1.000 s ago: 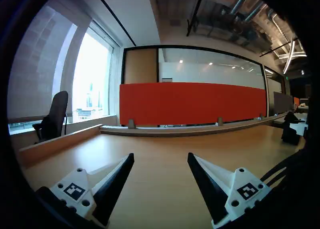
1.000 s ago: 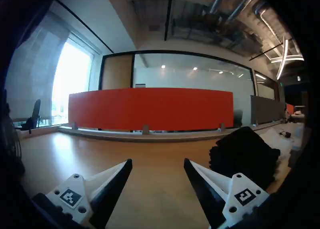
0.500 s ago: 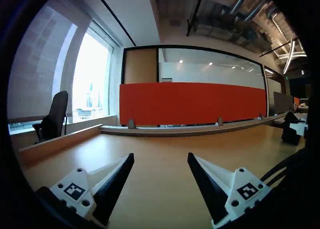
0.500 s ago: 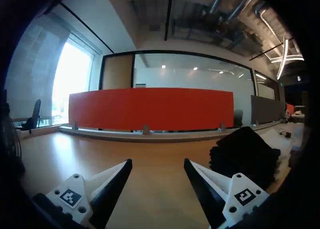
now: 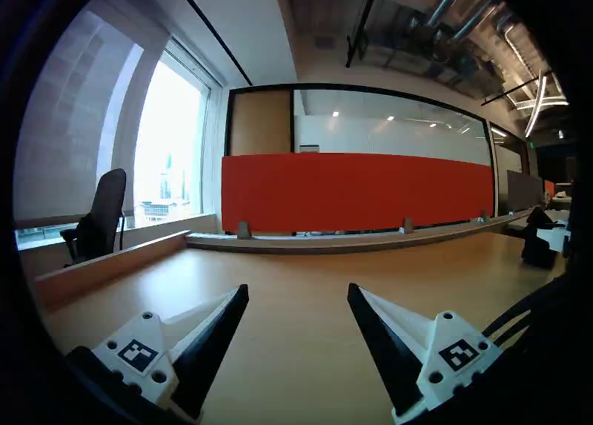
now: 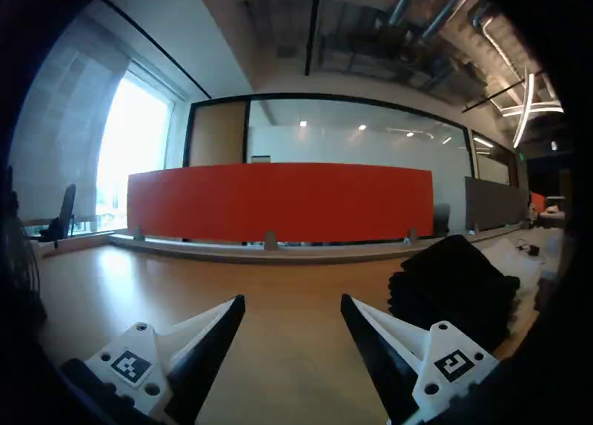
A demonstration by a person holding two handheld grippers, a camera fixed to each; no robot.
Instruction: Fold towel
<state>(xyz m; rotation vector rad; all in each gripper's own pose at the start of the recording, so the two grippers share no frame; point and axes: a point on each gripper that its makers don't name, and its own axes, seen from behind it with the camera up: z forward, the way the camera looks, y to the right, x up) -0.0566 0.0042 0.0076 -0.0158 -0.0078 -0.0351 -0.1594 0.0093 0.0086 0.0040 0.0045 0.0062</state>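
Right gripper view — folded towels [image 6: 452, 291], jaws apart

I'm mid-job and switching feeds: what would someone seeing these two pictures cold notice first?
The red divider panel spanning the far edge of the wooden table, with a bright window to its left. Next, the dark stack of cloth at the right of the right gripper view. The left gripper and right gripper sit open and empty low in front.

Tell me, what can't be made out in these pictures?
Right gripper view: black pile, lower part hidden behind the right claw; too dark to tell folds.
Left gripper view: dark object at the right edge, cut off and too small to identify.
Left gripper view: chair, backlit, details lost.
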